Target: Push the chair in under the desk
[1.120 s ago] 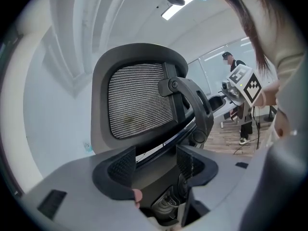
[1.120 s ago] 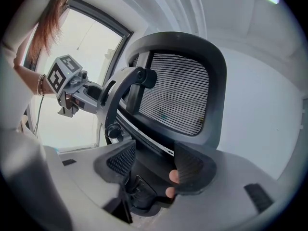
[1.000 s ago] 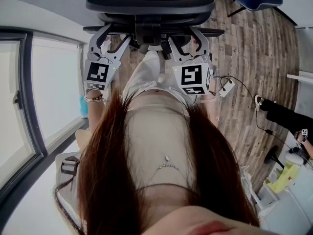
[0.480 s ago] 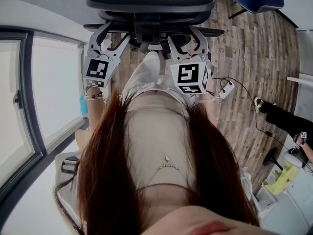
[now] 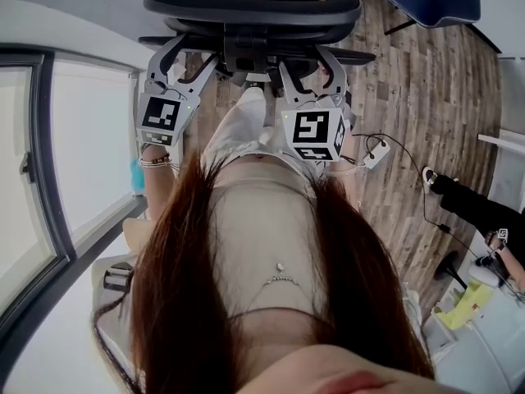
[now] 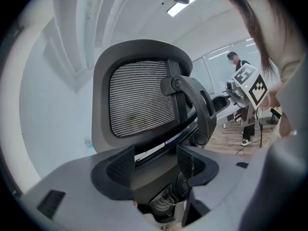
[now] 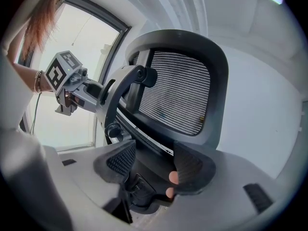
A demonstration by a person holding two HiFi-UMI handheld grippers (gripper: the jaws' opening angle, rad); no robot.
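Wood-plank floor (image 5: 418, 97) runs beneath the black mesh chair (image 5: 250, 11), a window (image 5: 90, 154) at left. Left gripper (image 5: 190, 56) and right gripper (image 5: 310, 62) both gape, jaws straddling its back frame

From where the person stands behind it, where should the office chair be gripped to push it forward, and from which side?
Grip the backrest's lower frame, one gripper either side of the central spine, coming from behind. It looks rigid; the mesh above would likely give. The left gripper and right gripper straddle it there, jaws apart.
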